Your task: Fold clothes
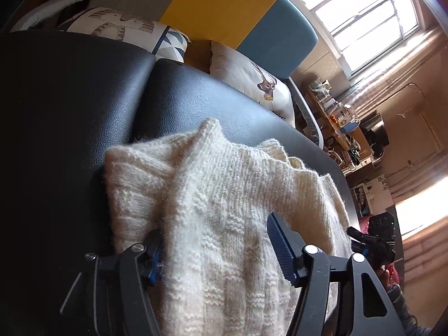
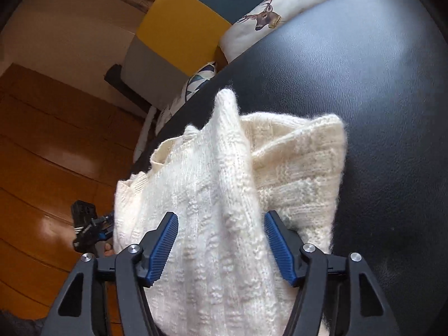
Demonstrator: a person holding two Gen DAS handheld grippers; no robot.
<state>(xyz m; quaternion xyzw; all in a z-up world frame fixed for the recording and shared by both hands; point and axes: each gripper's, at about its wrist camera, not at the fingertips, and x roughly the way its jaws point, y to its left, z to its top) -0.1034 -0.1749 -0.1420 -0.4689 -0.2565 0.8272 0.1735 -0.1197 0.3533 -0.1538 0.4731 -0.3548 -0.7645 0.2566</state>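
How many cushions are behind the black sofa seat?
2: a deer-print cushion by the blue backrest, and a geometric animal-print cushion beside it, near the yellow panel. Others may be hidden.

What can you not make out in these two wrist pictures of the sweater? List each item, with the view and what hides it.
- Lower part of the cream sweater: cut off by the bottom edge in both views.
- Left tool: in the left wrist view, knit covers its left finger.
- Sofa under the sweater: hidden by it.
- Items on the far shelf: too small, left wrist view.
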